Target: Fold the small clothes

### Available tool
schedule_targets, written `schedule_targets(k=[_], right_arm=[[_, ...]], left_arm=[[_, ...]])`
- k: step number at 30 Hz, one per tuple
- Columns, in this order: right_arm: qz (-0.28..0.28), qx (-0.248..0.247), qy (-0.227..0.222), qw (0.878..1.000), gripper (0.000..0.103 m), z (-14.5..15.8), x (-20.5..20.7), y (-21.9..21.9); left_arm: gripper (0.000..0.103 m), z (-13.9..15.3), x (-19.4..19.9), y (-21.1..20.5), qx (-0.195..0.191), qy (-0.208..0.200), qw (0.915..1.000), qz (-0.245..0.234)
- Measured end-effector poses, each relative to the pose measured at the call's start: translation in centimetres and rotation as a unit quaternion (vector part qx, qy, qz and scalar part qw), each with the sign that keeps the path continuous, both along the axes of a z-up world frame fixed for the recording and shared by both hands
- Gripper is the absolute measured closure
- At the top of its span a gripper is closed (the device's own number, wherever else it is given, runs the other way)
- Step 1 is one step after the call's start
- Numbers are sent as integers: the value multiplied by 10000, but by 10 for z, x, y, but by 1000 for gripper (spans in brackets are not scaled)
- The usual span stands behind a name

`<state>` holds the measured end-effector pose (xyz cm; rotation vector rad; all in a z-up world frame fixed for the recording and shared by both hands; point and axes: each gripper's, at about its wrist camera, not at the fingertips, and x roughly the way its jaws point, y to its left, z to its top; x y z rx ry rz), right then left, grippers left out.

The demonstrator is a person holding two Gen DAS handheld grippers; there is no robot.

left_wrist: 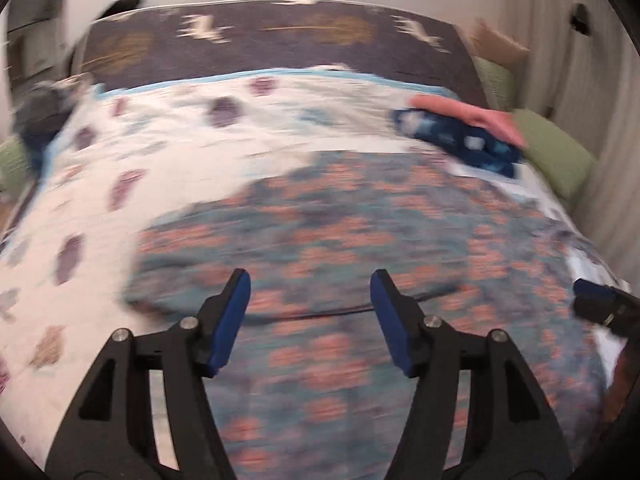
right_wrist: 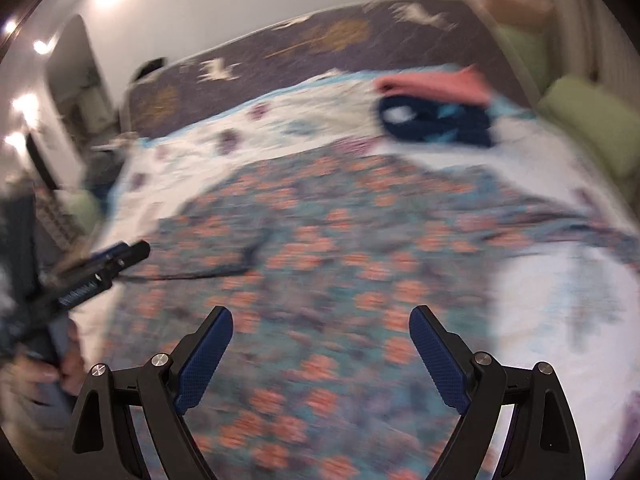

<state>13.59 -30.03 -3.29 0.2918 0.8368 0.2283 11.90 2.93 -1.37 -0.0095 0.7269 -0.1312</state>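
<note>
Two grippers are held above a bed, both with jaws spread wide and nothing between them. The left gripper (left_wrist: 310, 322) is poised over the near part of a floral garment (left_wrist: 360, 240), a teal cloth with coral blossoms that is spread flat on the white patterned quilt (left_wrist: 160, 152). The right gripper (right_wrist: 320, 360) is poised over the same garment from the other side, and its tip is caught at the right edge of the left view.

The garment is laid open across the near middle of the bed, probably so that its outline can be read before any fold is made. Its long axis cannot be fixed with certainty, since both views are smeared by motion; in the right view a narrower part is seen trailing toward the right edge, which suggests a sleeve or hem pointing that way. A thin dark line, perhaps a seam or cord, is seen crossing the cloth just beyond the left fingertips.

Well apart, toward the far right of the quilt, a dark blue folded item (left_wrist: 460, 144) is placed with a pink folded item (left_wrist: 472, 116) behind it, touching or overlapping; these are judged to be finished pieces, set aside. Green pillows (left_wrist: 556, 156) are seen beside them.
</note>
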Motion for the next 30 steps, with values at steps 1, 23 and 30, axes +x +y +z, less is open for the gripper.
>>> schedule_targets(k=[1,23,30], right_arm=[[144,166,87,9997,25,-2,9,3],[1015,1299,1311,9776,99,-60,175,79],[1057,1647,83,9806,100,17,154,52]], left_arm=[[39,-5,2,15,103,77,9997,205],[39,-62,36,117,-625,832,9831,1504],[28,-49,26,113,-1400,628,9835,957]])
